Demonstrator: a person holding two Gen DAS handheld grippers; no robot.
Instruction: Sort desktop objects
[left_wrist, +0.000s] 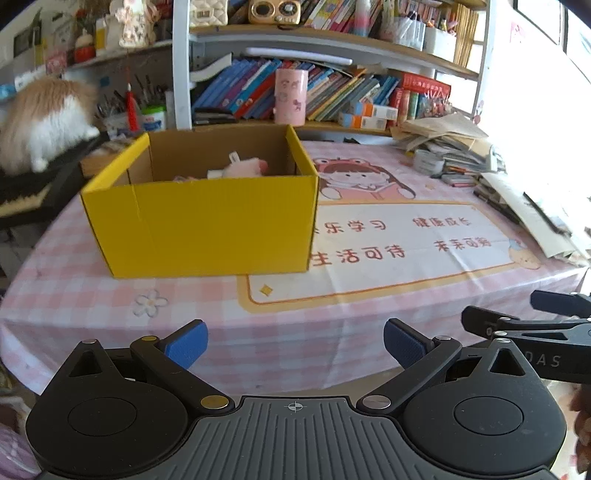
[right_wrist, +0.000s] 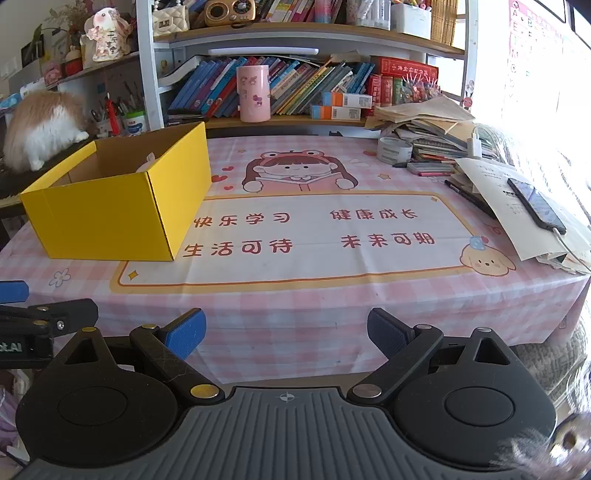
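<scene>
- Box (left_wrist: 207, 218) is yellow and sits on the left side of the table (right_wrist: 303, 302), on the pink checked cloth, with its top open
- Inside the box a pink soft toy (left_wrist: 243, 168) lies near the back wall, so some sorting looks done already
- The left gripper (left_wrist: 295, 345) hangs over the near edge of the table with its blue pads spread wide and nothing between them
- The right gripper (right_wrist: 286, 332) is just beside it, also spread wide, also holding nothing
- The middle of the cloth in front of both grippers has no loose things on it
- More things lie on the far right: a roll of tape (right_wrist: 394, 150), a black pen (right_wrist: 469, 197), a phone (right_wrist: 535, 205) on top of a pile of papers (right_wrist: 436, 129)
- My guess: this is a pause between pieces, or the job is close to done
- If it goes on, the right gripper is nearer that pile, so it should reach over there, close on one small thing such as the tape, and carry it across to the box
- The pen lies flat, so it may be hard to pinch
</scene>
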